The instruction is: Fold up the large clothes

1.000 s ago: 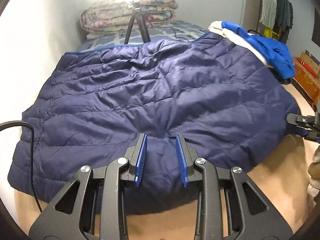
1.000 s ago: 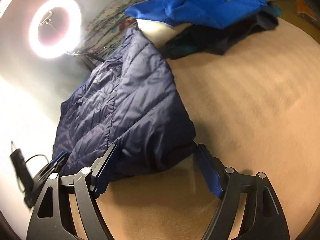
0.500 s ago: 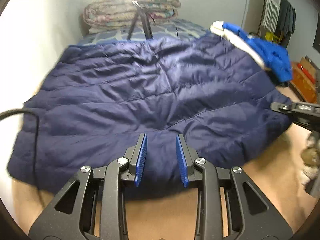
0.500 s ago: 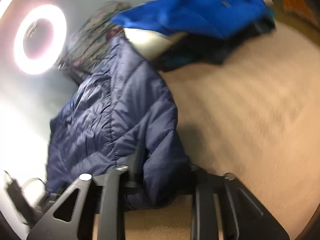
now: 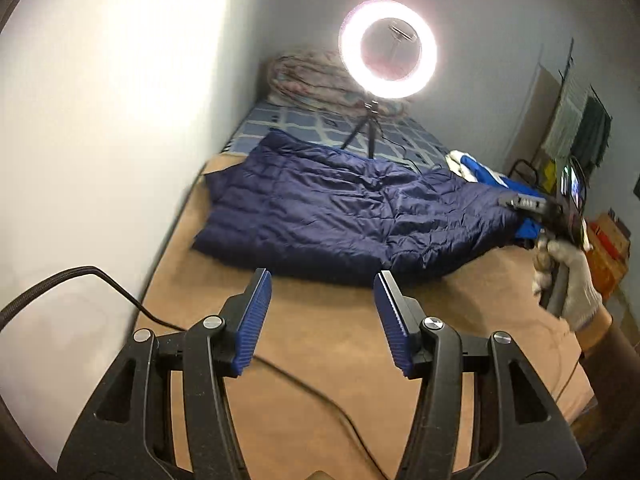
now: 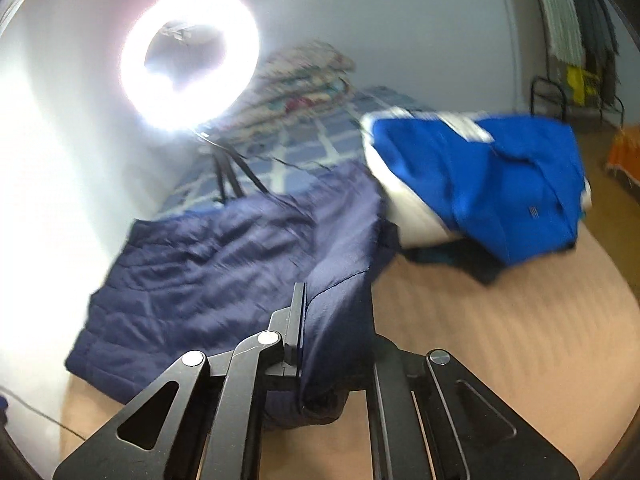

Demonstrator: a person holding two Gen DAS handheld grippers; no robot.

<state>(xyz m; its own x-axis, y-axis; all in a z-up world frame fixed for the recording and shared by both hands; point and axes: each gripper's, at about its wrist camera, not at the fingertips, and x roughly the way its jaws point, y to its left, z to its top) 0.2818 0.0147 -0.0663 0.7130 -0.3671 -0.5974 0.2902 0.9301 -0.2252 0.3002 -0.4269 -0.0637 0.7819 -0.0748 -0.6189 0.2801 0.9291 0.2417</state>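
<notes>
A large navy quilted jacket (image 5: 340, 216) lies spread on the tan bed surface (image 5: 312, 344); it also shows in the right wrist view (image 6: 208, 264). My left gripper (image 5: 322, 280) is open and empty, raised and pulled back from the jacket's near hem. My right gripper (image 6: 336, 312) is shut on the jacket's right edge and lifts that fold of fabric. In the left wrist view the right gripper (image 5: 524, 205) shows at the jacket's far right, held by a gloved hand (image 5: 572, 280).
A lit ring light on a tripod (image 5: 386, 50) stands behind the jacket. A pile of blue and white clothes (image 6: 492, 184) lies at the right. A folded quilt (image 5: 316, 80) sits on a checked sheet (image 5: 304, 124). A black cable (image 5: 312, 392) crosses the bed. White wall at left.
My left gripper opened wide, let go of the hem and pulled back and up. My right gripper closed on the jacket's right edge and lifted it.
</notes>
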